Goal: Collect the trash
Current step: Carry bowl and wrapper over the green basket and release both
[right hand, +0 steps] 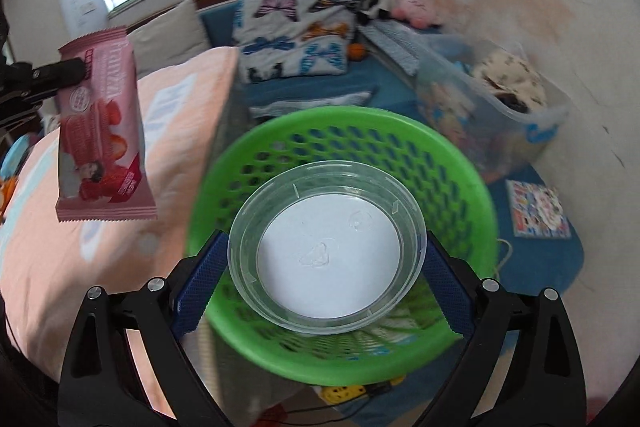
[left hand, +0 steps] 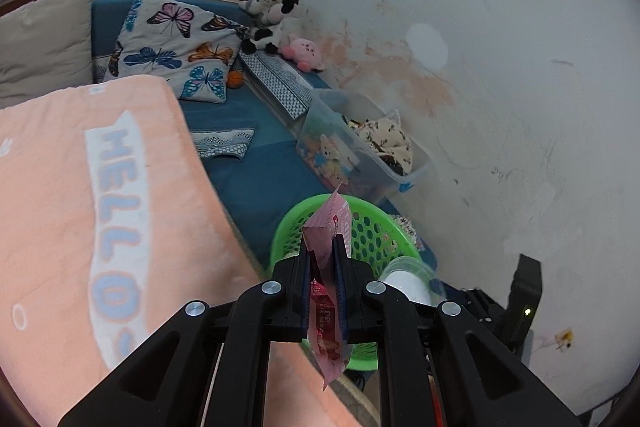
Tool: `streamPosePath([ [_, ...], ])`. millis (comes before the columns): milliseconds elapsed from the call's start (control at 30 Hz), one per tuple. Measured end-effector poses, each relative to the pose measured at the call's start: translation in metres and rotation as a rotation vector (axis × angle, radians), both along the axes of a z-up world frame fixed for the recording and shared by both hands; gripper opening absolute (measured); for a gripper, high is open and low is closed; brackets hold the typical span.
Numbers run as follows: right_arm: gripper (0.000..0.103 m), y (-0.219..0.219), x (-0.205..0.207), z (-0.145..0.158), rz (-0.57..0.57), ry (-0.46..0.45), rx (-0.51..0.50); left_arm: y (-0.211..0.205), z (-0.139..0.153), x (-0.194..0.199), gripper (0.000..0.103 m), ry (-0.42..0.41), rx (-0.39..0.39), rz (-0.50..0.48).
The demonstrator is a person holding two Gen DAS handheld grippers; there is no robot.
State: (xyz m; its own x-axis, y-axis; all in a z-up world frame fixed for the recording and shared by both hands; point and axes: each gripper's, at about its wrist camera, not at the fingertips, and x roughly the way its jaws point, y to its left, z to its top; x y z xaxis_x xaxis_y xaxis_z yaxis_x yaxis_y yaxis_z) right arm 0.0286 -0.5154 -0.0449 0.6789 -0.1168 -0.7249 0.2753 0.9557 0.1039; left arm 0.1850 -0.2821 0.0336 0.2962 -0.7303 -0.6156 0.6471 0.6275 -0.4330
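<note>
Right wrist view: the right gripper [right hand: 324, 259] clamps a clear plastic lid [right hand: 326, 253] between its blue pads, right above the green basket [right hand: 472, 195]. Off to the side, the left gripper [left hand: 325, 247] pinches a pink wrapper [left hand: 326, 227], its jaws nearly closed, with the bed [right hand: 400, 87] and pillows beyond.

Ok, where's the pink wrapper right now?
The pink wrapper is pinched in the left gripper, in the air near the green basket; the right wrist view shows it left of the basket, over the peach blanket.

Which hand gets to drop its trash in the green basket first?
Probably the right gripper: its clear lid hangs over the green basket. The pink wrapper looks off to the side.
</note>
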Motion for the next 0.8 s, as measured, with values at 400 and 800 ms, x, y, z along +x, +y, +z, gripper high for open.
streamPosePath([
  [400, 0.094, -0.019, -0.017, -0.011, -0.057, 0.009, 0.031, -0.063, -0.026, -0.012, 0.011, -0.003, 0.074, -0.032],
  [800, 0.095, -0.012, -0.025, -0.003, -0.058, -0.017, 0.046, -0.071, -0.042, -0.021, 0.026, -0.030, 0.140, -0.046],
])
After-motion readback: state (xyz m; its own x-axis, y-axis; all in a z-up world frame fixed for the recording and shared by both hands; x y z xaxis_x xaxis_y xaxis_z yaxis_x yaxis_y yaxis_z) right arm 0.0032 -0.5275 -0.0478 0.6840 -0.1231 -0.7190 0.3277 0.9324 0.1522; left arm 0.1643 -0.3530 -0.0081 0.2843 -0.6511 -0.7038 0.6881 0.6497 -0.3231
